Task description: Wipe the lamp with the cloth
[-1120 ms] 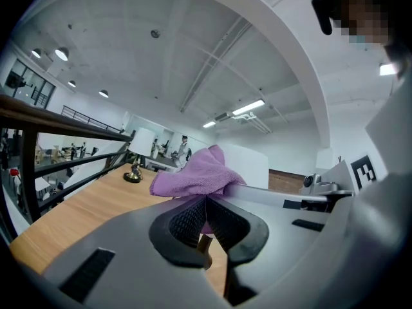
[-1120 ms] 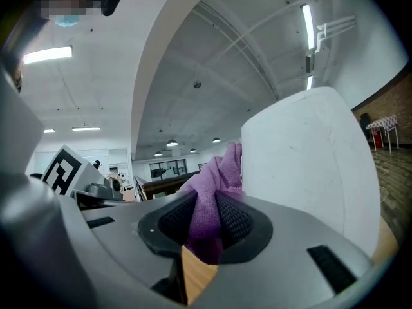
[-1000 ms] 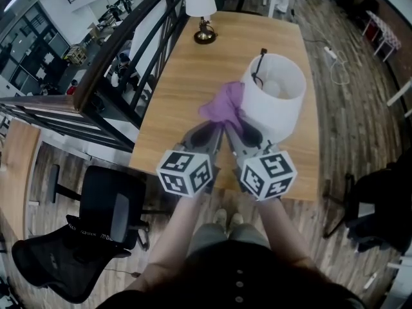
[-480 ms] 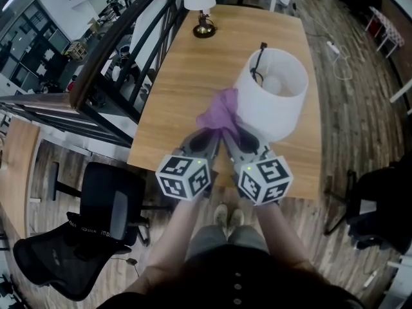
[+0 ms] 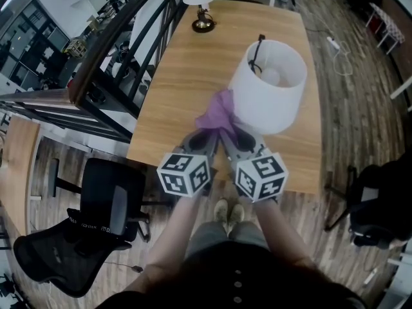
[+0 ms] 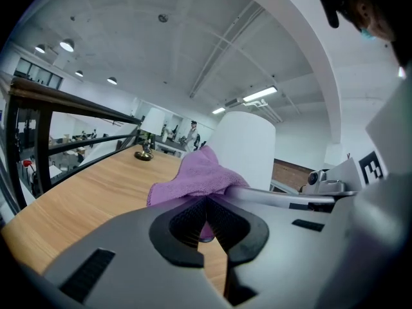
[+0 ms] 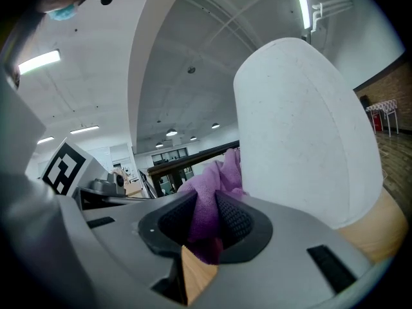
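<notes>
Wood-topped desk (image 5: 187, 76) runs away from the person, and both grippers are held over its near edge, side by side, marker cubes towards the head camera. The left gripper (image 5: 205, 139) has its fingers clenched on a purple cloth (image 5: 219, 113); in its own view the ribbed pads meet on a fold of the cloth (image 6: 196, 176), which bunches up just ahead of the left gripper (image 6: 206, 221). The right gripper (image 5: 235, 138) is clamped on the same cloth from the other side; its view shows the purple fabric (image 7: 215, 179) pinched between the fingers of the right gripper (image 7: 209, 227) and rising past them.

Just beyond the fingers, the cloth lies against the lower left side of the lamp (image 5: 264, 98), whose white shade stands at the desk's right half with its open top towards the camera. From the right gripper the lamp (image 7: 302, 134) fills the view's right side, with the cloth touching it.

A second ago the cloth sat higher on the shade's left wall; now it is down near the bottom rim.

At the desk's far end stands a second lamp (image 5: 201, 5). A dark railing (image 5: 109, 50) runs along the left, and a black chair (image 5: 106, 205) stands on the floor below it.
</notes>
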Available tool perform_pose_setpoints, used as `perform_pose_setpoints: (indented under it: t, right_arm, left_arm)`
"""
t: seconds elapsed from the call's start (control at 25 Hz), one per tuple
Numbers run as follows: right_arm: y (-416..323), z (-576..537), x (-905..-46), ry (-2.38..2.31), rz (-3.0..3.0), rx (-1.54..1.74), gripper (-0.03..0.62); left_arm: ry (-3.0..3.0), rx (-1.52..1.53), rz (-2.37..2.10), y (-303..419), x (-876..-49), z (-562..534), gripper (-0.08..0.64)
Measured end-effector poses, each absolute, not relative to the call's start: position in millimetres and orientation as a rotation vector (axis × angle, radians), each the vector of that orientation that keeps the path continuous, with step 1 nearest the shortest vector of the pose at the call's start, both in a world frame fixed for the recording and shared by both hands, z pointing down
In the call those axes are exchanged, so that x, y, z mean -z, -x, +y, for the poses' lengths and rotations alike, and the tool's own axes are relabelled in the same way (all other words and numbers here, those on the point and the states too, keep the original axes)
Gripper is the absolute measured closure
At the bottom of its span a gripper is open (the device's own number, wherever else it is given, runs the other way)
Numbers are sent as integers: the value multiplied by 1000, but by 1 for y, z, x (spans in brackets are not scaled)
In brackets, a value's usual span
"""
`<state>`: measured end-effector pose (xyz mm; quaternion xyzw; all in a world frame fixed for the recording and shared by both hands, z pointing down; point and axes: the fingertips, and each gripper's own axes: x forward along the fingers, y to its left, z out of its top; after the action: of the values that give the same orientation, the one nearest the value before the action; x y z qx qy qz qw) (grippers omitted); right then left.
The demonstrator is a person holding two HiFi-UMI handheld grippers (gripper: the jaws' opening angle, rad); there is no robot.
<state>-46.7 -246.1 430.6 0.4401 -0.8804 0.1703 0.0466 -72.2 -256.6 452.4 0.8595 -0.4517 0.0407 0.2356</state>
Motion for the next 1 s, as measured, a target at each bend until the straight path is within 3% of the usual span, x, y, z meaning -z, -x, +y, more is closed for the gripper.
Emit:
perform_pose_setpoints:
  t: [0.4, 1.0]
  right_arm:
    - [53, -229, -433, -1295, -2693, -538, 515]
    - [31, -221, -362, -1335, -2793, -324, 514]
  left_arm:
    - [-2309, -85, -1272, 79, -454, -237, 551]
    - [-2448, 125, -1217, 61, -373, -230, 549]
